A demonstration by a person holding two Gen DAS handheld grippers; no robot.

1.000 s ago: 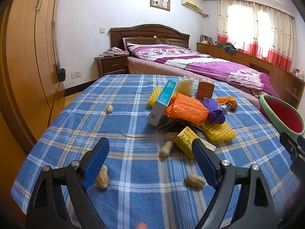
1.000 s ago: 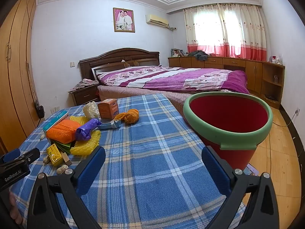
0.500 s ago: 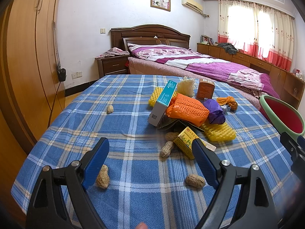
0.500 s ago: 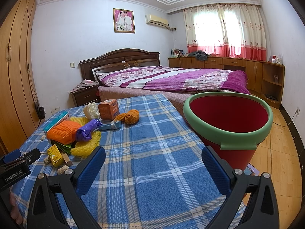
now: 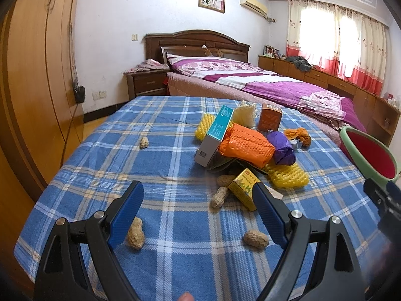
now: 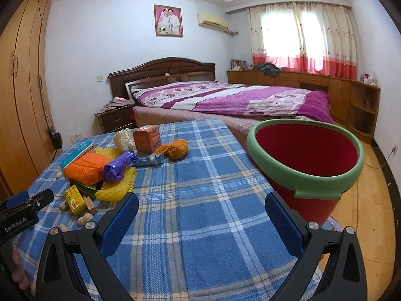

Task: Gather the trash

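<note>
While both grippers hang low over the worktop (image 5: pixel 160 155) covered in a blue plaid cloth, neither holds anything: the left gripper (image 5: pixel 198 208) has its blue-padded fingers (image 5: pixel 126 213) spread wide at the bottom of the left wrist view, and the right gripper (image 6: pixel 201 215) is spread just as wide at the bottom of the right wrist view.

The trash sits in a loose heap right of centre in the left view. A teal and white cardboard box (image 5: pixel 214 136) leans tilted against a crumpled orange mesh sleeve (image 5: pixel 246 145). A scrunched purple plastic bag (image 5: pixel 282 148) touches the sleeve's right side, and a yellow foam net (image 5: pixel 288 175) lies below it. A small yellow carton (image 5: pixel 244 186) lies just beside the left gripper's right finger. Behind the heap stand an orange cardboard box (image 5: pixel 269 118) and a cream foam net (image 5: pixel 245 115), with a knotted orange bag (image 5: pixel 300 135) to the right.

Peanut shells are scattered apart from the heap: one (image 5: pixel 144 142) lies alone at centre left, one (image 5: pixel 135 234) just beside the left finger, one (image 5: pixel 255 238) near the right finger, and one (image 5: pixel 218 197) touching the yellow carton's left.

The red bucket with a green rim (image 6: pixel 305 178) stands at the right of the right wrist view, beyond the worktop's edge, well apart from the heap.
</note>
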